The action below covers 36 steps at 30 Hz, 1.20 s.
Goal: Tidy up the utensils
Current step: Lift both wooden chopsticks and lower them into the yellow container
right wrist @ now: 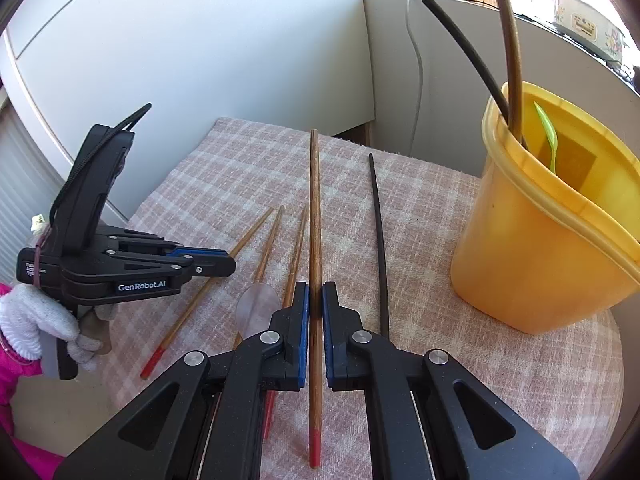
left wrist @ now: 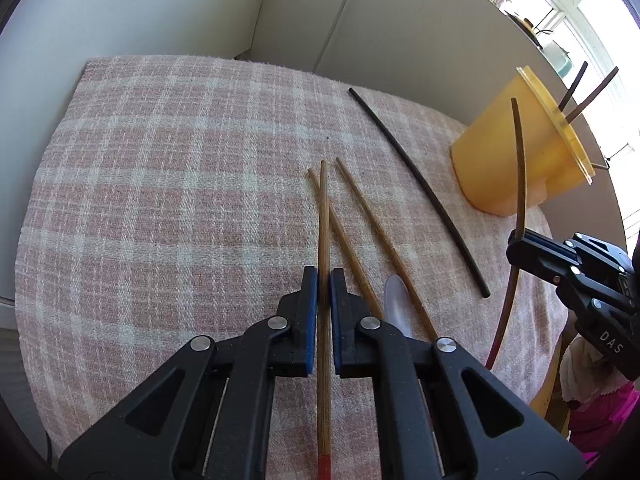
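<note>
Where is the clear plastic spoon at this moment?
The clear plastic spoon lies on the checked cloth, among the wooden chopsticks, just left of the right gripper in the right wrist view.

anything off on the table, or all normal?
Nothing spilled or damaged. The yellow cup stands upright with utensils in it. Loose ones still lie on the checked cloth: a black chopstick, wooden chopsticks at mismatched angles, and a clear spoon.

Wooden red-tipped chopsticks (right wrist: 256, 264) lying loose on checked cloth, beside a black chopstick (right wrist: 379, 248). Yellow cup (right wrist: 536, 248) upright, holding utensils.
</note>
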### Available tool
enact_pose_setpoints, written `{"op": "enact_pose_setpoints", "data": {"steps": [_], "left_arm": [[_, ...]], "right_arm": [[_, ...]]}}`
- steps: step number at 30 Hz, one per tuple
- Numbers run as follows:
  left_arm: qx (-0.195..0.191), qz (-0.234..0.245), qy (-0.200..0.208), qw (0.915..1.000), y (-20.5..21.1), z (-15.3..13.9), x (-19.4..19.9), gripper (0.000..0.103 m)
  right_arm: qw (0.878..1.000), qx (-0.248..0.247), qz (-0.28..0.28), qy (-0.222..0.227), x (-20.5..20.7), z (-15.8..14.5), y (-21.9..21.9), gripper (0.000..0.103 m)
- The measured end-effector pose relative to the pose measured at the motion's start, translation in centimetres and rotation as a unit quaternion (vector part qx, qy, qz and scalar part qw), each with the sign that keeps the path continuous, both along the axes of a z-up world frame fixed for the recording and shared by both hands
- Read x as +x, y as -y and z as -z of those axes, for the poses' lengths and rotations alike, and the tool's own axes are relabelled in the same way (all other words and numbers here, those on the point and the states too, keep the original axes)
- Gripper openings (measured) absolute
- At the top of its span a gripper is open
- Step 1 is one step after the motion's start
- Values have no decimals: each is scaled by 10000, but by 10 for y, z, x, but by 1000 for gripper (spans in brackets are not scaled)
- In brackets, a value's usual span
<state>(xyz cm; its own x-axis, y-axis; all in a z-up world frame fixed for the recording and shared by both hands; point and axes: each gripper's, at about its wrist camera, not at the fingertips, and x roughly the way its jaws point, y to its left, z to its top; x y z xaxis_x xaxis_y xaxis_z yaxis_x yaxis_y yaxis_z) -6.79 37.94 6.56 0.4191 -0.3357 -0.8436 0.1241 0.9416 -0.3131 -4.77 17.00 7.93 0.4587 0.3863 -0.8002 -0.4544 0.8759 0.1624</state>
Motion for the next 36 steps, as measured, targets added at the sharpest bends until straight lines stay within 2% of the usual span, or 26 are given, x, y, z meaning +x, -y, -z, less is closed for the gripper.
{"op": "enact_pose_setpoints", "data": {"steps": [7,12,24,29,36], "left_arm": [[-586,-284,790,9947,-17,-42,-31,4],[-577,-282,1324,9891,-7,-64,-37,4],[-885,-167,2049,9746,32,-96,-20,4],[-1060,3,2196,9698,52,-107,-12,4],[-1131,282,2739,9547,91,-141,-13,4]], "right_arm": [[9993,259,194,212,-9,-11,20,5],[9975,393,314,498,-21,-25,35,5],[9890,577,692,1177,-42,-64,72,5],[9855,640,797,1357,-45,-76,80,5],[9772,842,1013,1664,-47,-99,103,5]]}}
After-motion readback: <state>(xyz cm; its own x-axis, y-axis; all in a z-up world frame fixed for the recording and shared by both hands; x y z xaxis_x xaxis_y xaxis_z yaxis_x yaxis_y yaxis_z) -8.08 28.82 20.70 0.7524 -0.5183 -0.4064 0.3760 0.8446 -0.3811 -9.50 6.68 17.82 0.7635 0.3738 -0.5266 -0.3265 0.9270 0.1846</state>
